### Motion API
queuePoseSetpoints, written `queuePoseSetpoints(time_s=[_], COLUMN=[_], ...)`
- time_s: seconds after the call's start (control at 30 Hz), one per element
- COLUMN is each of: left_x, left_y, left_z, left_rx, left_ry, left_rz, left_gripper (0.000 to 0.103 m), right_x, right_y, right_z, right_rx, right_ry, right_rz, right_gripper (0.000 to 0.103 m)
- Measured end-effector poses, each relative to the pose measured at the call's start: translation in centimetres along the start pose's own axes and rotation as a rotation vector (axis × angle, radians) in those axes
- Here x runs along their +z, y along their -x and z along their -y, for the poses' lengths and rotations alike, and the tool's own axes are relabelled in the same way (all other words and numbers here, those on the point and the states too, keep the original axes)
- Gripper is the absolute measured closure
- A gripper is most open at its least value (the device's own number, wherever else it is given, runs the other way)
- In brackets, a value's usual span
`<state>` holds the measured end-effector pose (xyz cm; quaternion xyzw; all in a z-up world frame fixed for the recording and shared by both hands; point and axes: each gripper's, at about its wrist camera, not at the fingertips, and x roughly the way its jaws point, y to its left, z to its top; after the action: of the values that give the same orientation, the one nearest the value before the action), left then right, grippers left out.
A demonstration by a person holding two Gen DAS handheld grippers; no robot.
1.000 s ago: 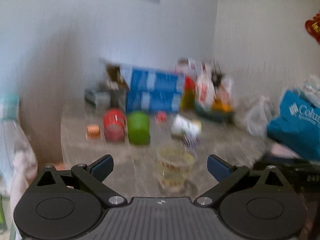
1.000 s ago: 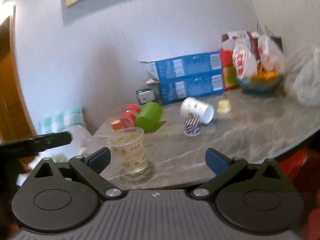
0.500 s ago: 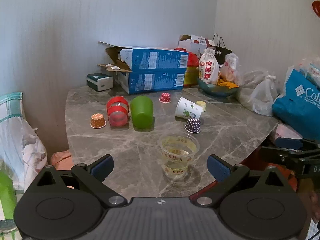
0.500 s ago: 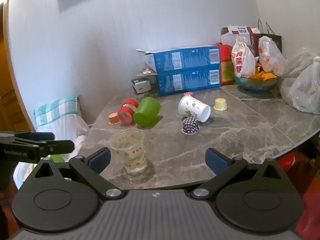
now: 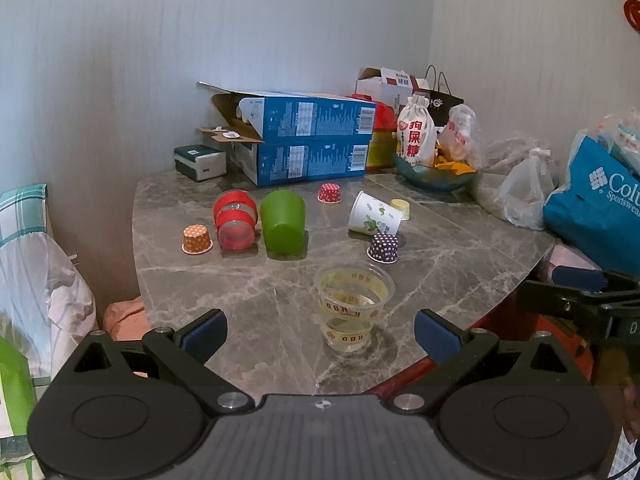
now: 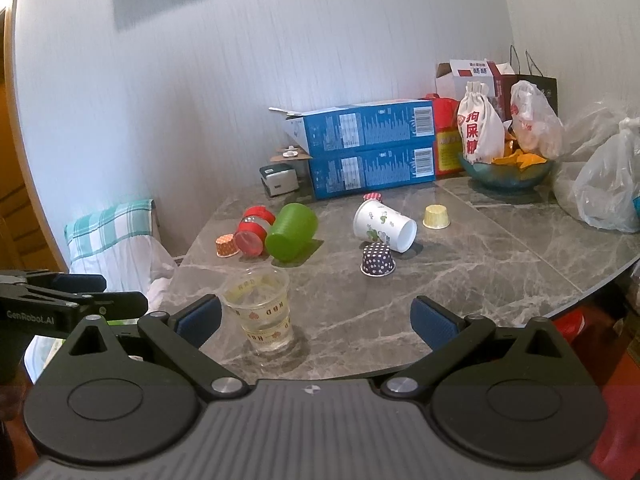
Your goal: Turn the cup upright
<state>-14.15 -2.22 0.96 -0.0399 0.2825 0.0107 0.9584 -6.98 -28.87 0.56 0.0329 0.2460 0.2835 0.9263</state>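
while both of our claws hang back at the near edge of the table, the cups lie spread before us. the left claw is spread wide and grasps nothing, and the right claw is likewise released and bare.

we count three cups on their sides. the white paper cup, printed with green leaves, lies near the middle of the table, its mouth turned to the right in the right wrist view. the green plastic cup lies left of it, matte and plain. the red cup lies just beside the green one, clear-walled with red bands.

one clear plastic cup stands upright near the front edge, ringed with printed bands, with what looks like a second clear cup nested inside it. in the right wrist view it sits just beside the left finger of that claw.

we count four small paper baking cups, all mouth down: an orange dotted one left of the red cup, a purple dotted one just in front of the white cup, a red dotted one and a pale yellow one behind it.

two blue boxes are stacked at the back, near a teal bowl.
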Motion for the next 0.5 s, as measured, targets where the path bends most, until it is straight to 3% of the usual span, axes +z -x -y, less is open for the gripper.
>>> queuePoseSetpoints(time_s=[0.5], left_x=[0.08], left_y=[-0.36], left_z=[-0.12], left_rx=[0.008], left_ry=[0.018], left_rz=[-0.006], left_gripper=[0.002], right_x=[-0.03], right_y=[-0.23], right_z=[0.02], right_rx=[-0.012], right_ry=[0.012], right_rz=[-0.020], right_gripper=[0.001])
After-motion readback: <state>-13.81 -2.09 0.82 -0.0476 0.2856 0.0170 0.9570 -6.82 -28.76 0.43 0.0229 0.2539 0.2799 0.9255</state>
